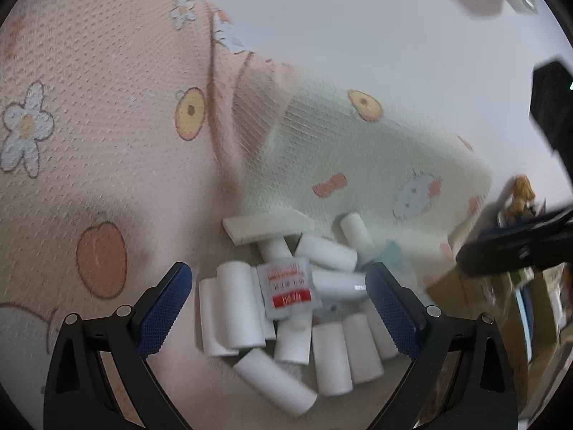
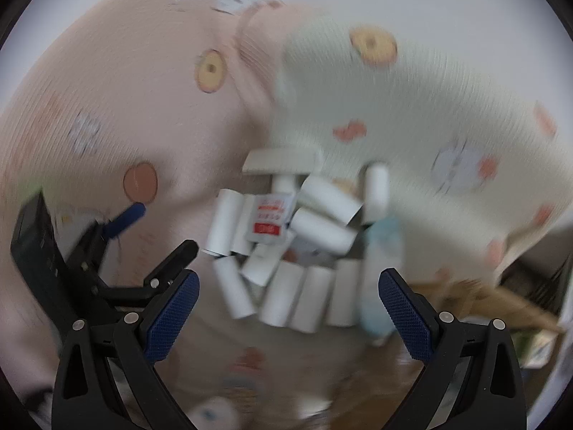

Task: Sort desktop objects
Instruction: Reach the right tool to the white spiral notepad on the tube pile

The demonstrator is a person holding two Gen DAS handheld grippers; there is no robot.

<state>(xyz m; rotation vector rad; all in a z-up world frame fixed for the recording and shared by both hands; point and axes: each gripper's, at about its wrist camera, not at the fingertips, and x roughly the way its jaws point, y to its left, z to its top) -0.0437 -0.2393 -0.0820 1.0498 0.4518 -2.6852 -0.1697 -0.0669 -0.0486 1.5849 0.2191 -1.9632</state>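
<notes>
In the left wrist view, the left gripper (image 1: 279, 308) is seen with its blue pads spread wide and nothing held, poised over a heap of white rolls (image 1: 286, 322) at lower centre; a red-printed sachet (image 1: 289, 287) lies on top, just between the fingers, and a flat white block (image 1: 266, 227) rests at the heap's far edge against a patterned pink cloth (image 1: 89, 143). In the right wrist view, which is blurred, the right gripper (image 2: 288, 315) is likewise shown wide open and empty, the same rolls (image 2: 286, 251) lying centre frame beside a pale blue bottle (image 2: 381, 268). The sachet is best pinched alone by its edge, so that the loose rolls beneath are not scattered.
</notes>
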